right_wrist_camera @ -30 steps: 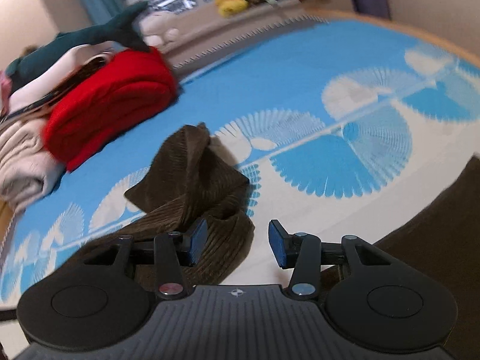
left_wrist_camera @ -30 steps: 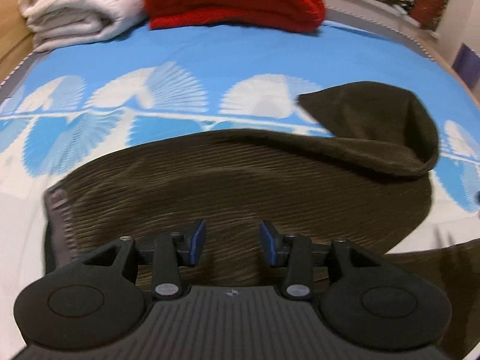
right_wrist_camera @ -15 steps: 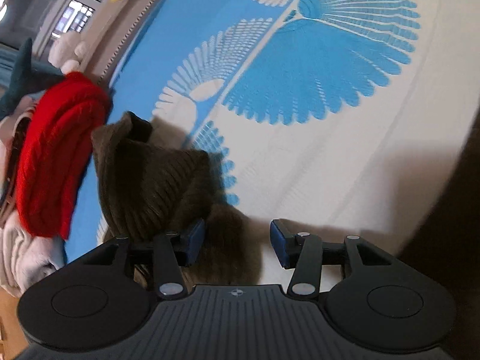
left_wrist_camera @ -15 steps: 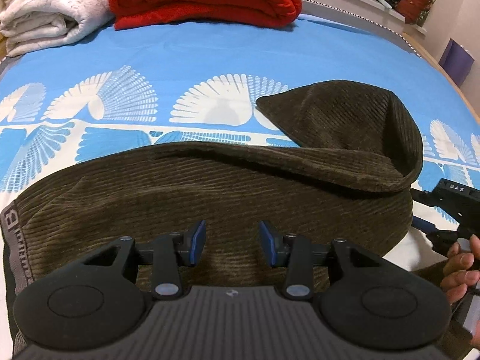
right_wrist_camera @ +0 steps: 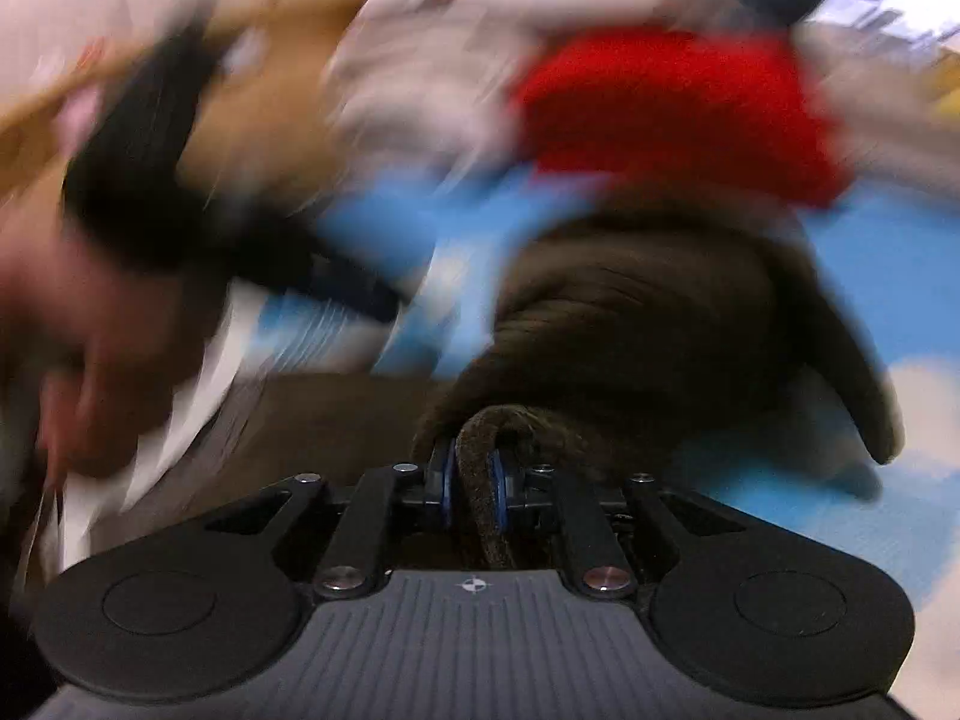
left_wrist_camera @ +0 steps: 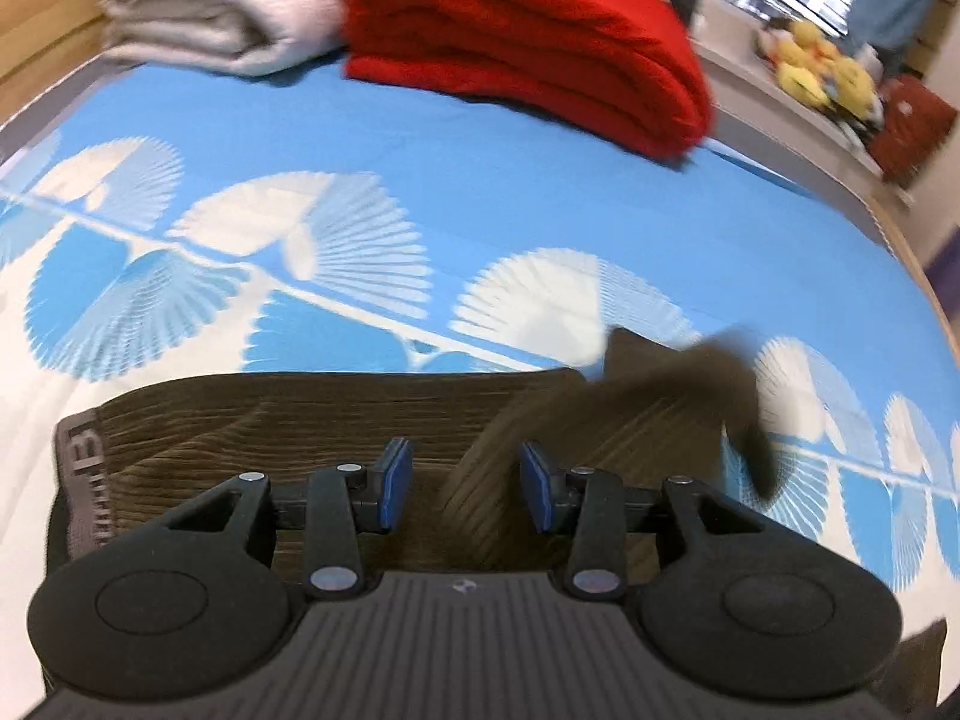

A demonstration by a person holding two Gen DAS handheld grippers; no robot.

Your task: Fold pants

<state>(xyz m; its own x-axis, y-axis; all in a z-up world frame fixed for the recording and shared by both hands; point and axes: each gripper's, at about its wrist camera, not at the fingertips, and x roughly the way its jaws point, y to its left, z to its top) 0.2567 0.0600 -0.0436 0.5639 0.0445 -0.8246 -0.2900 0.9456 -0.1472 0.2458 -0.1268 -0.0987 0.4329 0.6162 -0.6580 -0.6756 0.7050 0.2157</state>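
Brown corduroy pants (left_wrist_camera: 288, 432) lie on the blue and white bed sheet (left_wrist_camera: 420, 180), grey waistband (left_wrist_camera: 84, 450) at the left. My left gripper (left_wrist_camera: 465, 486) hovers open over them, its pads pressing on nothing. A raised, blurred pant leg (left_wrist_camera: 660, 396) hangs beyond its right finger. In the right wrist view my right gripper (right_wrist_camera: 474, 480) has its jaws closing on a thick fold of the pants (right_wrist_camera: 630, 312). The blue pads press both sides of that fold, and the rest of the leg bunches up in front.
A folded red blanket (left_wrist_camera: 528, 42) and a white blanket (left_wrist_camera: 216, 6) sit at the far end of the bed. Yellow plush toys (left_wrist_camera: 822, 72) line a ledge at the back right. A person's blurred hand (right_wrist_camera: 90, 330) shows at the left of the right wrist view.
The right gripper went from open beside the pant leg to closed on a fold of it, and the leg has lifted off the sheet. The left gripper shifted over the pants and stayed open.
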